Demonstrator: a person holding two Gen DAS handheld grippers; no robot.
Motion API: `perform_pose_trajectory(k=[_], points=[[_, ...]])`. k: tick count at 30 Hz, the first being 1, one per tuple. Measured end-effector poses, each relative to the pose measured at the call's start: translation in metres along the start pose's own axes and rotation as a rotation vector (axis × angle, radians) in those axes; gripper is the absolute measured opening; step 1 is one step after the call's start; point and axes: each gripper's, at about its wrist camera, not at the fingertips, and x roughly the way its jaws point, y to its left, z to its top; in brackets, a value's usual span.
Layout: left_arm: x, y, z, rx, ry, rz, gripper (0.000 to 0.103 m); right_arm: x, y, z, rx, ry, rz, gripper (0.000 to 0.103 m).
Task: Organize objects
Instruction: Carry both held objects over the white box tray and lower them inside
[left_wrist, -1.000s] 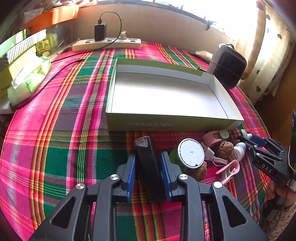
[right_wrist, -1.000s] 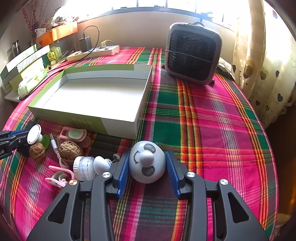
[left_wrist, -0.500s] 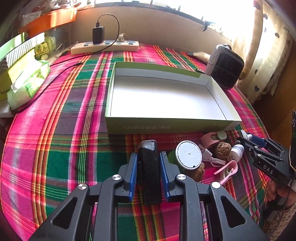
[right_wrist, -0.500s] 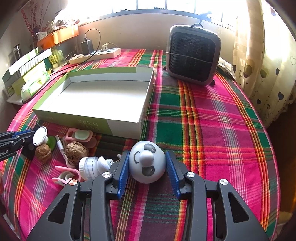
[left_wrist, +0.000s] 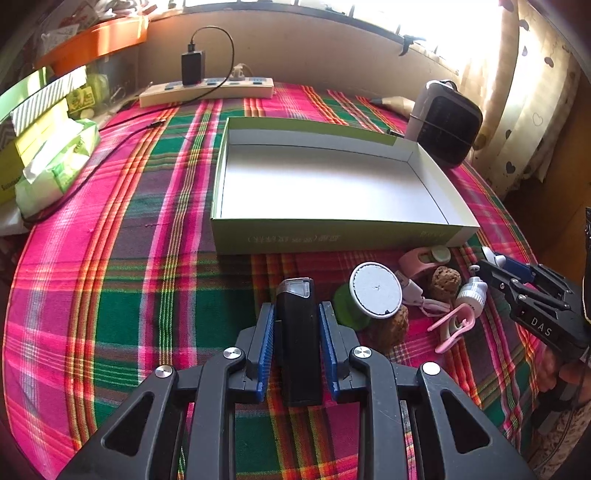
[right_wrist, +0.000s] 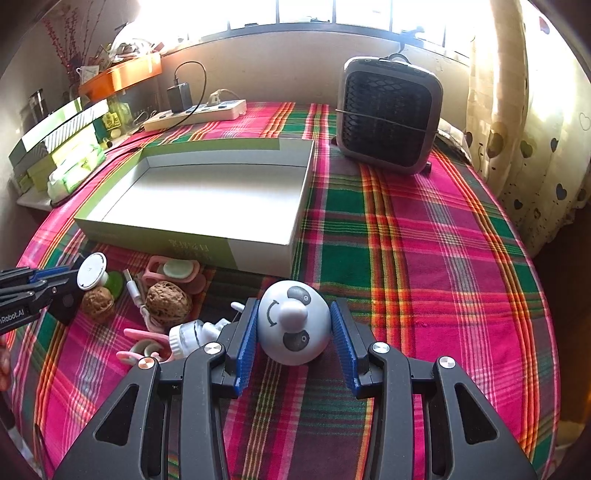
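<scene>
My left gripper (left_wrist: 297, 325) is shut on a black lighter-like block (left_wrist: 297, 332), held just above the plaid cloth in front of the empty green-and-white box (left_wrist: 332, 236). My right gripper (right_wrist: 294, 332) is shut on a white panda-face ball (right_wrist: 293, 326), right of the box's near corner (right_wrist: 258, 254). A pile lies between them: a white-capped green spool (left_wrist: 373, 291), two walnuts (right_wrist: 168, 301), pink clips (left_wrist: 452, 325), a small white bottle (right_wrist: 186, 336) and a pink case (right_wrist: 173, 271).
A dark grey fan heater (right_wrist: 388, 114) stands at the back right. A power strip with a charger (left_wrist: 207, 88) lies by the back wall. Green boxes and tissue packs (left_wrist: 48, 155) sit at the left edge. A curtain (right_wrist: 524, 122) hangs on the right.
Both grippers have risen and drawn back a little with their objects. The left pads closed tighter on the black block. The pile has not moved.
</scene>
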Motion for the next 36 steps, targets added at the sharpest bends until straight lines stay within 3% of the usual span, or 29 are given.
perform_pose_trajectory(k=[21, 36], points=[[-0.011, -0.004, -0.004, 0.033, -0.015, 0.016, 0.021, -0.007, 0.006, 0.001, -0.011, -0.012, 0.001, 0.04], [-0.028, -0.01, 0.033, 0.072, -0.063, -0.009, 0.021, -0.023, 0.016, 0.024, -0.029, -0.067, 0.011, 0.04]])
